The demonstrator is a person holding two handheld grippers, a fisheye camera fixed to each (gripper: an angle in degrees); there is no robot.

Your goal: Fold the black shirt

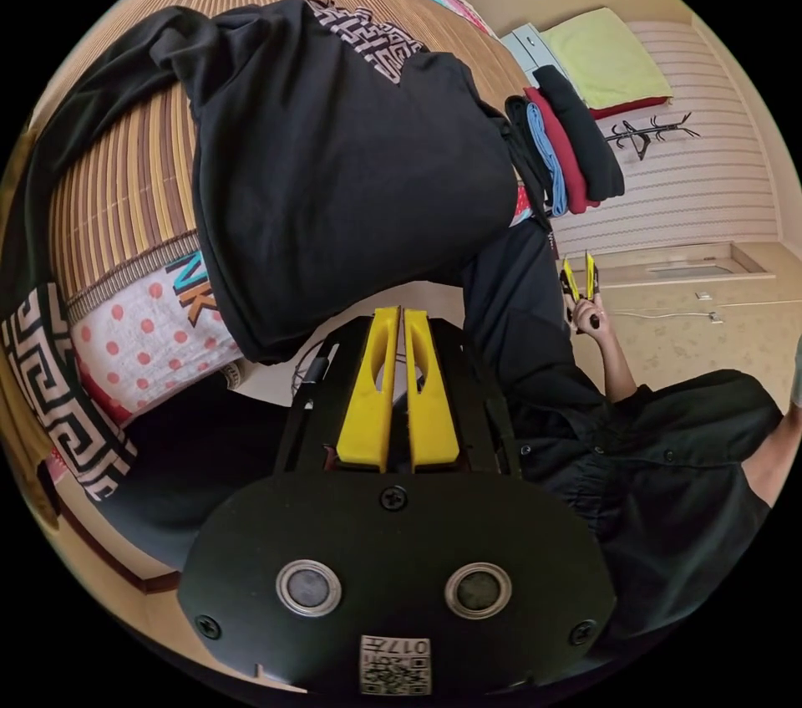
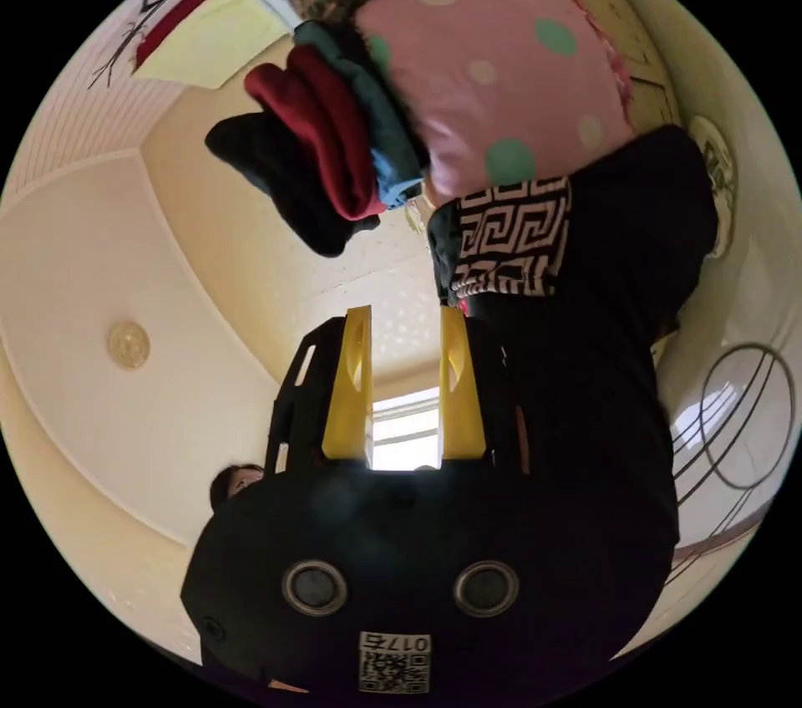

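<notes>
Black shirt (image 1: 334, 181) draped in soft, heavy folds over a ribbed bamboo mat (image 1: 125, 190) on the bed, one sleeve trailing toward the far left edge, a white-and-black Greek-key band (image 1: 368, 39) showing across its upper part. Left gripper (image 1: 399, 323) seen in the left gripper view just below the shirt's hanging hem, yellow plastic fingers (image 1: 368, 399) pressed nearly together, nothing visibly pinched between them. Beneath the mat, a white quilt with red dots (image 1: 142, 340), partly cut off by the shirt. At the right end of the bed, a stack of folded garments (image 1: 568, 144) in black, red and blue. Right gripper (image 1: 579, 277) held in a hand (image 1: 591, 319) further right, small in that view, fingers close together there.

In the right gripper view, right gripper (image 2: 406, 323) with yellow fingers (image 2: 351, 390) standing clearly apart, empty, ceiling and a bright window behind the gap. Black fabric with the key-pattern band (image 2: 510, 240) hanging just right of the fingers, below a pink dotted cushion (image 2: 493, 73); same folded stack (image 2: 326, 148) to the left. Shirt's lower edge lost behind the gripper body.
</notes>
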